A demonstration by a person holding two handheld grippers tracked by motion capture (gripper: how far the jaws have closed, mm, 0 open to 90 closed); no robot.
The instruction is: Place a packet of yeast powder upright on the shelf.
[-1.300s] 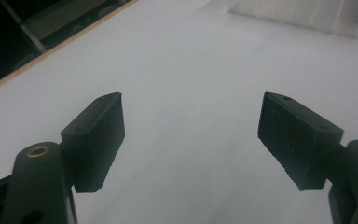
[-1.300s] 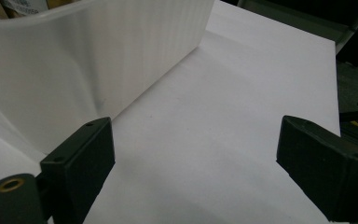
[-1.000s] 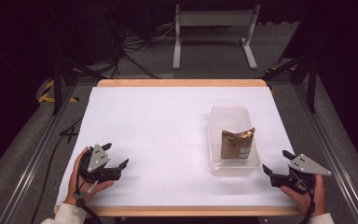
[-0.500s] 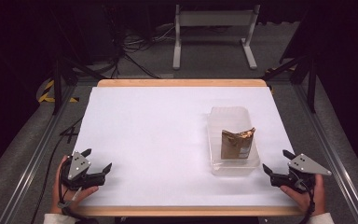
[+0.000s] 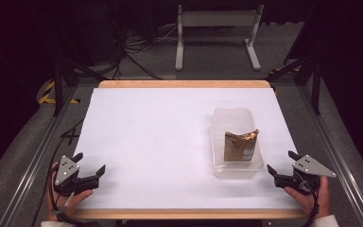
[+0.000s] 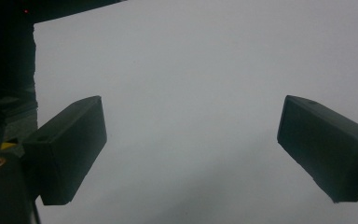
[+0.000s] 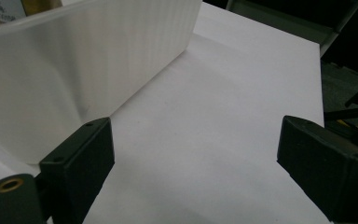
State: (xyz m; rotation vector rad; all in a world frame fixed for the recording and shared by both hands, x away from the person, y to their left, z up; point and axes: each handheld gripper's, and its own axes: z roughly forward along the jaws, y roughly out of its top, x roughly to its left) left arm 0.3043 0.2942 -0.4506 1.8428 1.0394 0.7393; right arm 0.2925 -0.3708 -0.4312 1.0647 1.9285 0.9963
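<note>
At the near left corner of the white table (image 5: pixel 170 137) the left gripper (image 5: pixel 90 171) was held low with jaws spread wide and empty, seemingly parked clear of the work. Right of centre a translucent plastic bin (image 5: pixel 236 170) held an upright brown foil bag (image 5: pixel 240 145). At the near right the right gripper (image 5: pixel 280 168) was held just beside the bin's near corner, jaws likewise parted and empty, probably ready to reach; only the bin wall (image 7: pixel 74 70) was judged to stand between it and the bag.

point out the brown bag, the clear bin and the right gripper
brown bag (image 5: pixel 239 146), high view, its front face
clear bin (image 5: pixel 231 115), high view, far rim
right gripper (image 5: pixel 283 168), high view, midway between its open jaws
</note>
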